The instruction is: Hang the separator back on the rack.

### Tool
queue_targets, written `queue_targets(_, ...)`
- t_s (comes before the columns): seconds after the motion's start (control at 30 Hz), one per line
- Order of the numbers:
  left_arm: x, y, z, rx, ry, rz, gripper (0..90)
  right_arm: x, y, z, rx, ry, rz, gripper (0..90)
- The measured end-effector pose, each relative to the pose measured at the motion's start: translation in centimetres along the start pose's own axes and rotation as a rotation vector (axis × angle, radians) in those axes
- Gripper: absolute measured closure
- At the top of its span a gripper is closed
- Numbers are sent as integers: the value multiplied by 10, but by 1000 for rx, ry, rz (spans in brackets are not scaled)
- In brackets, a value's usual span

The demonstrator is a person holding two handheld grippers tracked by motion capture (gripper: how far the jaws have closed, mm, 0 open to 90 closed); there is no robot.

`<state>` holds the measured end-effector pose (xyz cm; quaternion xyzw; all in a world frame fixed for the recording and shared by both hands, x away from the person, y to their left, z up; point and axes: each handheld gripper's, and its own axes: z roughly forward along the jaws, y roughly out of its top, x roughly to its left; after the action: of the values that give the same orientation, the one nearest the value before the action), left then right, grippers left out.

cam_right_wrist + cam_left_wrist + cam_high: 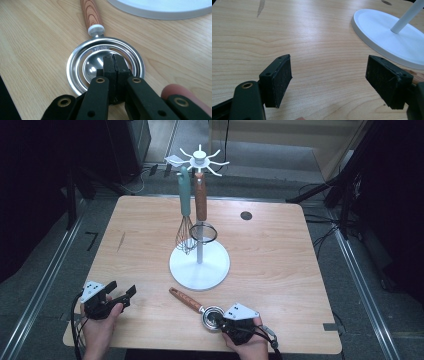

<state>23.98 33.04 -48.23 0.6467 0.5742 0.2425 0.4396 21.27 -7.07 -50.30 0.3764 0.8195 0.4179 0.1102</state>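
1. My right gripper [223, 320] sits at the near edge of the table [280, 260], right of centre. Its jaws are pressed together over the steel bowl of the egg separator [211, 315]. From the right gripper view I cannot tell whether they pinch the rim or just rest on it.
2. The egg separator [105, 62] lies flat on the wood, and its wood-grain handle [186, 299] runs away to the far left, towards the white stand base [199, 267].
3. My left gripper [122, 295] is at the near left corner, well apart from the separator. Its jaws stand apart with bare table between the pads [283, 80].
4. In the left gripper view the stand base [387, 40] lies to the far right of the jaws.
5. On the stand hang a teal-handled whisk [185, 220] and a brown-handled strainer ring [202, 215], side by side at the pole.
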Motion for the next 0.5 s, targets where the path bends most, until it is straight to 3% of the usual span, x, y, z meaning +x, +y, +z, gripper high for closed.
queue_targets(0.17,-1,-1,2,-1,0,12,210,-3,-1,-4,0,6,0,900)
queue_targets(0.5,-3,-2,3,-2,-3,14,201,-6,9,-11,-36,19,-17,802)
